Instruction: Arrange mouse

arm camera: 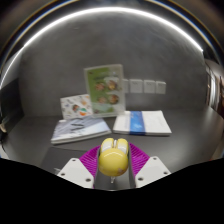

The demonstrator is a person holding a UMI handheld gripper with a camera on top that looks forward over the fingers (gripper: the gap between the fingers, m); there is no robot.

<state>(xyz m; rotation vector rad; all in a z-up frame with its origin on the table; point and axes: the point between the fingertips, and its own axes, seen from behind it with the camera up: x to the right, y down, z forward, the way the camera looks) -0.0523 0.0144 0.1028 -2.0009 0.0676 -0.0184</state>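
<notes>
While jaws clamp yellow mouse (113, 157) | dark desk (40, 135) | white wall (60, 60)

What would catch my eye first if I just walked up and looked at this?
Probably the yellow mouse, sitting between the gripper fingers with their purple pads on either side. Beyond it, two books lie flat on the table, and a green booklet stands against the wall behind them.
</notes>
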